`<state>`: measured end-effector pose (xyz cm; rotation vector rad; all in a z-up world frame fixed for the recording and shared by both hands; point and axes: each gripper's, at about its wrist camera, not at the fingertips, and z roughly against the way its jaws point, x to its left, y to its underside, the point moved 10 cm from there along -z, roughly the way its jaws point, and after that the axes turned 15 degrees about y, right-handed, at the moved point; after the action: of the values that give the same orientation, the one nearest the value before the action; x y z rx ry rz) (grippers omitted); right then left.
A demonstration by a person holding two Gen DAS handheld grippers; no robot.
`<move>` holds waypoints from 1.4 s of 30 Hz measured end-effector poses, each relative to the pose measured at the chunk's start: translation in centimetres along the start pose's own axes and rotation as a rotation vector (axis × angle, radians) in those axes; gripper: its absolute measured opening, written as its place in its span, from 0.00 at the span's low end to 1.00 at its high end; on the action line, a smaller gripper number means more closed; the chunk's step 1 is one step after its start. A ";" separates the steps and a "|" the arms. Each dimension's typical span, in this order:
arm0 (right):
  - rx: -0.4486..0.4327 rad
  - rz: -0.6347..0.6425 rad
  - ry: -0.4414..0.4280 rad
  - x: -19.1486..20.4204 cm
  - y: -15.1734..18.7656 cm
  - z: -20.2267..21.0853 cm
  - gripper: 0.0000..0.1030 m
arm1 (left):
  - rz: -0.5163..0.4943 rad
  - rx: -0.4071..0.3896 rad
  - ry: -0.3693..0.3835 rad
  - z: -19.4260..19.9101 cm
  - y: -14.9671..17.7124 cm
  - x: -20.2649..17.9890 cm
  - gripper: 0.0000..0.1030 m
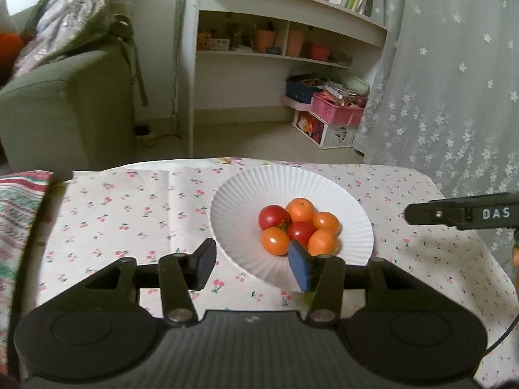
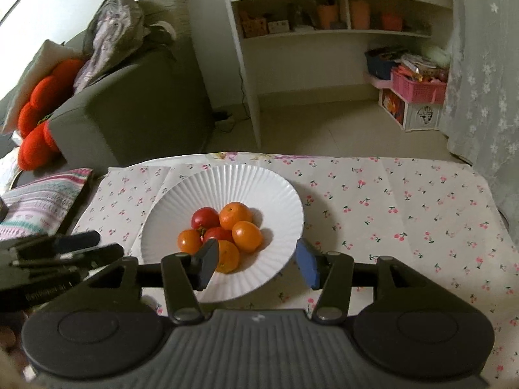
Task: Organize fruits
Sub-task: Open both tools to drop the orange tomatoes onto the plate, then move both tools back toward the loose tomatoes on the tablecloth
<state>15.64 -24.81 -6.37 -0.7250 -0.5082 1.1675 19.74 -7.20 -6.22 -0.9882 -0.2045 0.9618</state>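
Six small round fruits are heaped in the middle of a white ribbed shallow plate [image 1: 246, 194]: two glossy red tomatoes [image 1: 274, 216] and four orange ones [image 1: 301, 209], though whether some of the orange are small citrus cannot be told from these views. In the left wrist view the plate is seen right of centre, with the left gripper [image 1: 251, 261] held above its near rim, jaws apart and nothing between them; a black bar of the right gripper [image 1: 460, 214] is seen entering from the right edge there. In the right wrist view the plate [image 2: 227, 181] is placed left of centre, and the right gripper [image 2: 258, 264] is held over its near side, jaws likewise apart and empty, one dark pad overlapping the nearest orange fruit in the picture; the left gripper's fingers [image 2: 65, 246] are shown at the left edge. The plate is set on a white tablecloth printed with small red cherries [image 2: 405, 214]. One striped cushion [image 2: 39, 201] is seen at the table's left. Behind, a grey-green sofa [image 2: 136, 107], a white shelving unit [image 1: 285, 16], one pink basket [image 1: 337, 110] and a lace curtain [image 1: 454, 81] are shown; a red-orange plush item [image 2: 42, 110] on the sofa is shown clearly only in the right view.
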 end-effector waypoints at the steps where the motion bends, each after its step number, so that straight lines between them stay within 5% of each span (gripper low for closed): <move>1: 0.002 -0.005 -0.004 -0.1 0.1 0.4 0.48 | 0.000 0.000 -0.006 0.5 0.1 -0.1 0.42; 11: 0.001 0.051 0.019 0.3 1.7 4.6 0.64 | -0.026 0.026 -0.086 4.2 2.1 0.2 0.53; 20: 0.063 0.105 0.042 1.5 5.2 5.1 0.66 | -0.037 0.035 -0.147 7.0 4.4 0.2 0.63; 24: 0.059 0.106 0.054 1.7 5.8 5.3 0.82 | 0.032 0.055 -0.135 7.3 6.4 0.1 0.72; 31: 0.122 0.150 0.072 2.1 8.3 3.9 0.81 | 0.081 0.148 -0.163 6.6 10.1 -0.2 0.72; 38: 0.155 0.170 0.063 1.9 9.7 3.0 0.68 | 0.136 0.152 -0.161 6.7 12.1 -0.9 0.71; 42: 0.201 0.168 0.067 1.8 10.7 1.6 0.59 | 0.159 0.185 -0.154 5.9 13.2 -1.4 0.62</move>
<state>8.22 -20.46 -13.23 -0.6396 -0.2725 1.3247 7.83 -2.07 -12.79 -0.7689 -0.1635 1.1821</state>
